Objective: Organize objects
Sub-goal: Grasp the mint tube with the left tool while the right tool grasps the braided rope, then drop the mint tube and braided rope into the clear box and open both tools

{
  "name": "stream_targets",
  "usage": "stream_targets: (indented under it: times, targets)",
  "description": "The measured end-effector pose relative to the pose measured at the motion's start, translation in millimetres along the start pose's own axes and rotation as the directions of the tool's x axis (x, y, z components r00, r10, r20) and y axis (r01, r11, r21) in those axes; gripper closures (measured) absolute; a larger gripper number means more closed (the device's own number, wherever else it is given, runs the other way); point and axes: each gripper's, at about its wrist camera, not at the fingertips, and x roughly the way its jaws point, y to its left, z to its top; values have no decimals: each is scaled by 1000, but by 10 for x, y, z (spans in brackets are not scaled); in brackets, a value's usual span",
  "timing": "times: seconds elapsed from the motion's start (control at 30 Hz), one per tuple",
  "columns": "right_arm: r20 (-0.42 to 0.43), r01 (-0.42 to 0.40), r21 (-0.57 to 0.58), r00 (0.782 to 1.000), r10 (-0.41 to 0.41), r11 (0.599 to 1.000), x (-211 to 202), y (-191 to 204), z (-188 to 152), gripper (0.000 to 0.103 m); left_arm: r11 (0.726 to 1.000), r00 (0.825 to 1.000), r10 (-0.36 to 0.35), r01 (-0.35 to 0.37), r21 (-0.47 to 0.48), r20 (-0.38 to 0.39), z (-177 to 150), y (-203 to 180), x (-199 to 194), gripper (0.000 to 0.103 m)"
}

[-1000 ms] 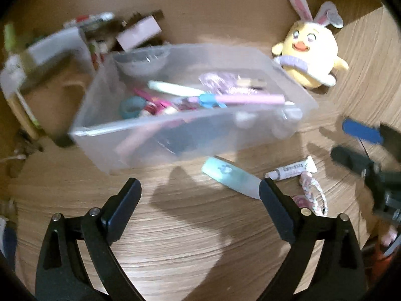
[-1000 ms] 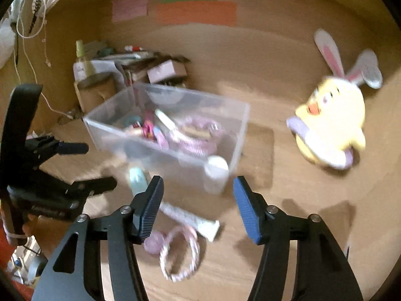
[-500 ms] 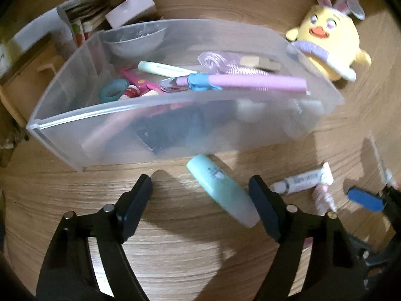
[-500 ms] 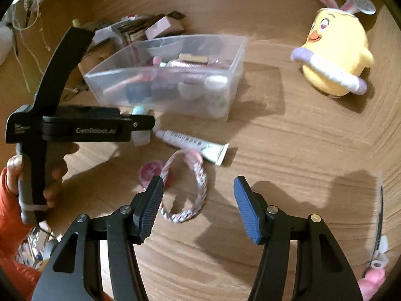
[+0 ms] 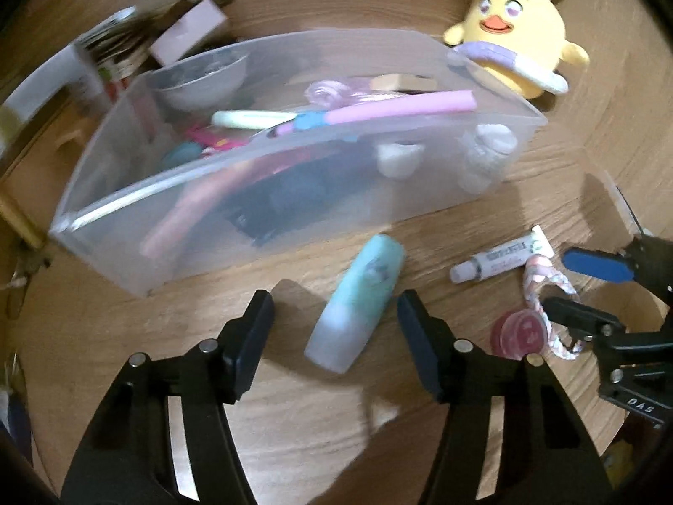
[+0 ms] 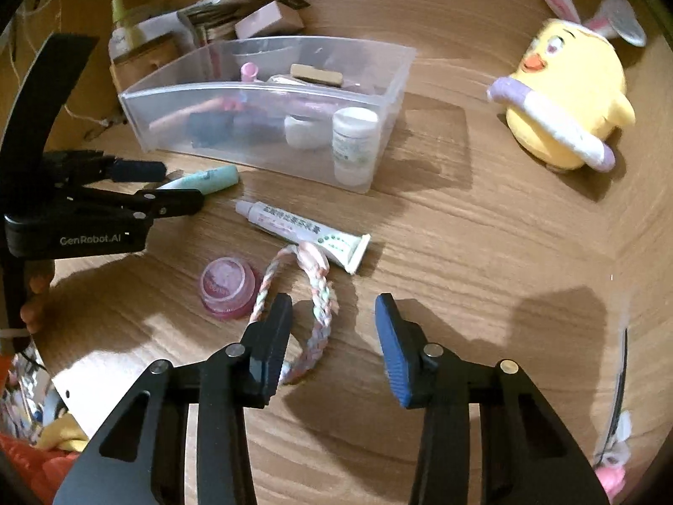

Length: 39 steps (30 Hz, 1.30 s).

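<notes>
A mint-green tube (image 5: 357, 299) lies on the wooden table in front of the clear plastic bin (image 5: 425, 200). My left gripper (image 5: 334, 307) straddles it, jaws closing, with gaps still showing on both sides. In the right wrist view a pink-and-white braided rope loop (image 6: 321, 294) lies between the fingers of my right gripper (image 6: 333, 307), whose jaws are closing too; the pads do not press it. Beside the loop are a white cream tube (image 6: 303, 227) and a round pink jar (image 6: 227, 282). The left gripper (image 6: 181, 187) and mint tube (image 6: 210, 176) show at the left.
The bin (image 6: 260, 89) holds pens, small jars and other bits. A yellow chick plush (image 6: 568, 105) sits at the right. Boxes and a bottle (image 6: 252, 19) crowd the back left behind the bin. A person's hand (image 6: 35, 294) grips the left tool's handle.
The left gripper dropped toward the mint tube and its jaws narrowed around it. The right gripper came down over the rope loop and its jaws narrowed in the last half second.
</notes>
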Motion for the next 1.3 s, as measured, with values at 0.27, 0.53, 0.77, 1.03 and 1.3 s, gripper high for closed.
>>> stream_targets:
  times: [0.27, 0.53, 0.77, 1.03, 1.3]
  targets:
    - [3, -13, 16, 1000, 13, 1000, 115, -9, 130, 92, 999, 999, -28, 27, 39, 29, 25, -44, 2, 79]
    - [66, -48, 81, 997, 42, 996, -76, -26, 111, 92, 998, 997, -65, 65, -5, 45, -176, 88, -177, 79]
    - [174, -52, 106, 984, 32, 993, -432, -47, 314, 92, 995, 986, -71, 81, -65, 151, -214, 269, -539, 79]
    - [288, -22, 147, 957, -21, 989, -636, -113, 680, 92, 992, 962, -62, 89, -92, 264, 7, 439, -870, 79]
    - [275, -35, 220, 961, -27, 975, -407, -380, 1083, 92, 992, 966, -36, 65, -106, 256, 257, 628, -831, 79]
